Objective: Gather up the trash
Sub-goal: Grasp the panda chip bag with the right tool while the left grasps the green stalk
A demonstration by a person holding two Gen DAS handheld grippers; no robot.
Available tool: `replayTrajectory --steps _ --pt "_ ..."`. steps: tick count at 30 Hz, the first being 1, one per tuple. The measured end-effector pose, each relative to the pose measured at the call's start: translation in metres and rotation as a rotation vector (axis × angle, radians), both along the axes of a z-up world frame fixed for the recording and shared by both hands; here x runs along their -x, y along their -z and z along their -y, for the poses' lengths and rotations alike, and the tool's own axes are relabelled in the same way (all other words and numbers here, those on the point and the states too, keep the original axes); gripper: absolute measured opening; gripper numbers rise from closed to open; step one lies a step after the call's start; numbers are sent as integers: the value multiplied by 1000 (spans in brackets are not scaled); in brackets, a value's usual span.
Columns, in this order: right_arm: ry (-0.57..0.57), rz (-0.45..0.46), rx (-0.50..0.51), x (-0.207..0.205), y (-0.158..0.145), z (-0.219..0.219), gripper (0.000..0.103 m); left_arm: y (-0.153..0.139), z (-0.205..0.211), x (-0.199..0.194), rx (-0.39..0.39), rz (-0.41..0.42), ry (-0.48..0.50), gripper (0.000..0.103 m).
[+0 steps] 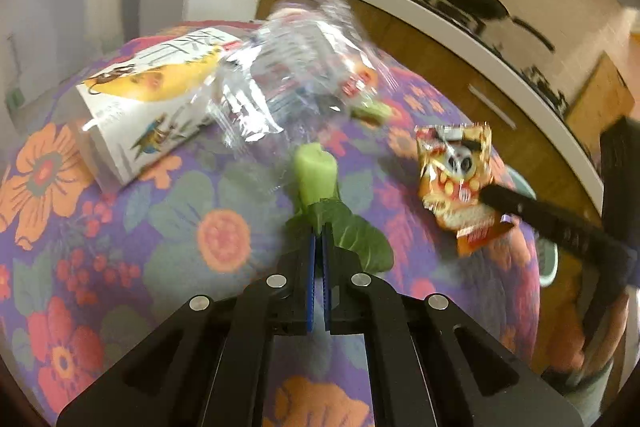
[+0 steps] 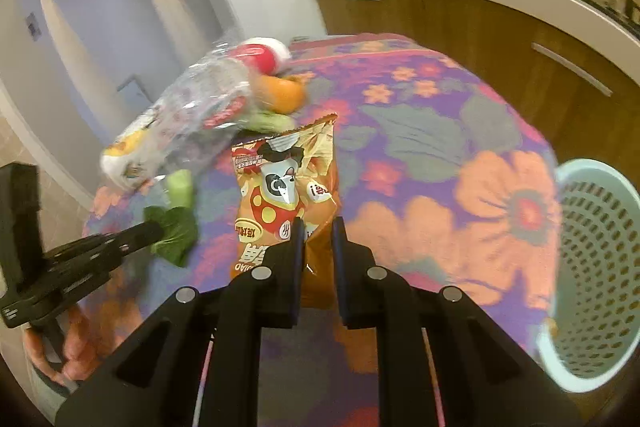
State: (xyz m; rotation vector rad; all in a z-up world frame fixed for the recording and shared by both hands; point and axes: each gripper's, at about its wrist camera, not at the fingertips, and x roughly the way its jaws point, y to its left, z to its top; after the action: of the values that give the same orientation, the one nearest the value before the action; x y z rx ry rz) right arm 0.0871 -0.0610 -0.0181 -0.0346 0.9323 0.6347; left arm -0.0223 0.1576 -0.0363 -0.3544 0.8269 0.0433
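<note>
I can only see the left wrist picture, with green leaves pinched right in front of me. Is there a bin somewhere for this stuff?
Observer: Yes. The right wrist view shows a pale blue perforated basket at the right edge of the flowered tablecloth.
Operator: What is the other hand-held gripper doing with that orange packet?
Observer: The right hand-held gripper has its jaws closed on the lower part of the orange snack bag.
Operator: Anything hidden behind the clear plastic wrapper?
Observer: Beyond the clear plastic wrapper lies an orange fruit or peel, and behind that something round, red and white, too blurred to name.
</note>
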Motion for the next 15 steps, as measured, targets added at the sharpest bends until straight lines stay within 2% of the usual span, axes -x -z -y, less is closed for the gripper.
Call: replayTrajectory --steps 3,6,7,8,10,11,12,15 --pt "22 24 34 -3 1 7 13 -1 10 4 -19 -2 38 6" --pt "24 19 10 -6 5 12 15 -1 13 5 -57 5 29 30" --pt "24 20 9 -6 6 11 19 -1 14 4 -74 3 19 39" --pt "20 19 8 -6 8 10 24 -1 14 1 -84 0 12 43" --pt "19 34 -1 -5 8 10 63 -1 14 -2 -99 -1 5 47" --pt "28 56 -1 -4 7 10 67 1 14 -6 -106 -16 2 47" --pt "30 81 2 -2 5 10 68 3 14 -9 -108 -29 -1 47" --pt "21 81 8 -5 4 6 68 6 20 -15 -155 -49 -4 48"
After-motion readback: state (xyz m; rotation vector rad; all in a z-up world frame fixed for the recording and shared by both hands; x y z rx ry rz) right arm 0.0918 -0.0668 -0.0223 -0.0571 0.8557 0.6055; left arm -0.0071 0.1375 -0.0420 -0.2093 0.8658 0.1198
